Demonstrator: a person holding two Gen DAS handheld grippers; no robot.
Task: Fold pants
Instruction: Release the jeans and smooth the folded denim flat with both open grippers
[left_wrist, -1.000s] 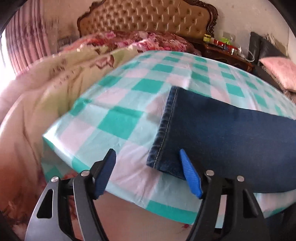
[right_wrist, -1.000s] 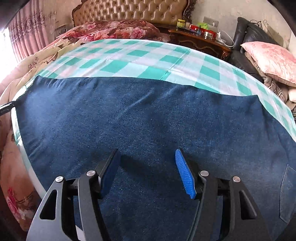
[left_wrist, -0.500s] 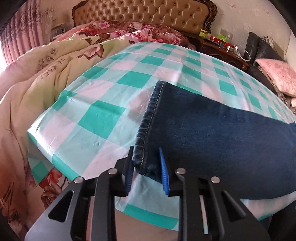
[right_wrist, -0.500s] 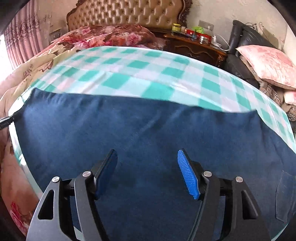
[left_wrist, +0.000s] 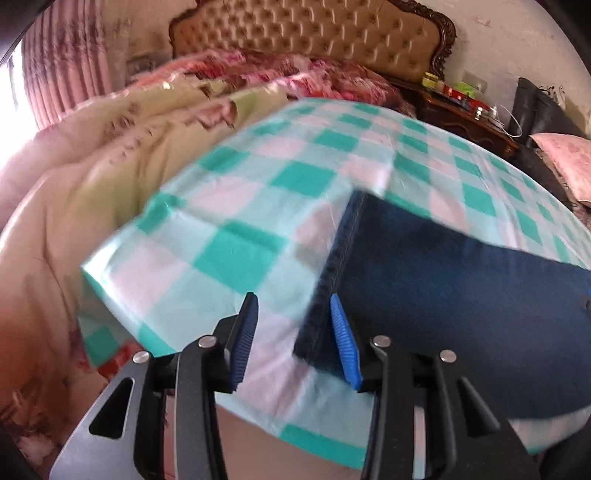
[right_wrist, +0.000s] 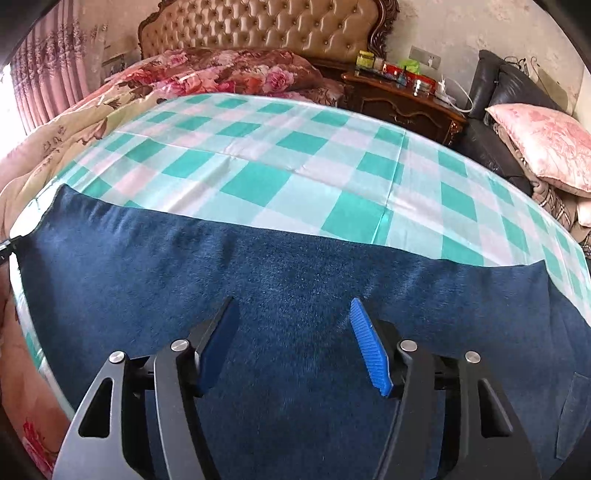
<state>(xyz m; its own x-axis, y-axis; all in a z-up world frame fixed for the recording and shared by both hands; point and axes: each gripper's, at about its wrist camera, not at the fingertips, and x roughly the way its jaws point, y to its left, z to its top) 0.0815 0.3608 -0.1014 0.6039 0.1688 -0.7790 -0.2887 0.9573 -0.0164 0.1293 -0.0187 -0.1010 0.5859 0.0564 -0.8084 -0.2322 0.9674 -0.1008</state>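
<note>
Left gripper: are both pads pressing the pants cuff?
Apart. In the left wrist view the opening left gripper straddles the hem of the pants; checked sheet shows beside its left pad.

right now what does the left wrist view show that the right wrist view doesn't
Only the left wrist view shows the stitched leg hem of the jeans, with the left tool opening around its corner. Only the right wrist view shows the jeans' back pocket and the right tool open over the flat denim. Both show the checked sheet, tufted headboard and cluttered nightstand.
</note>
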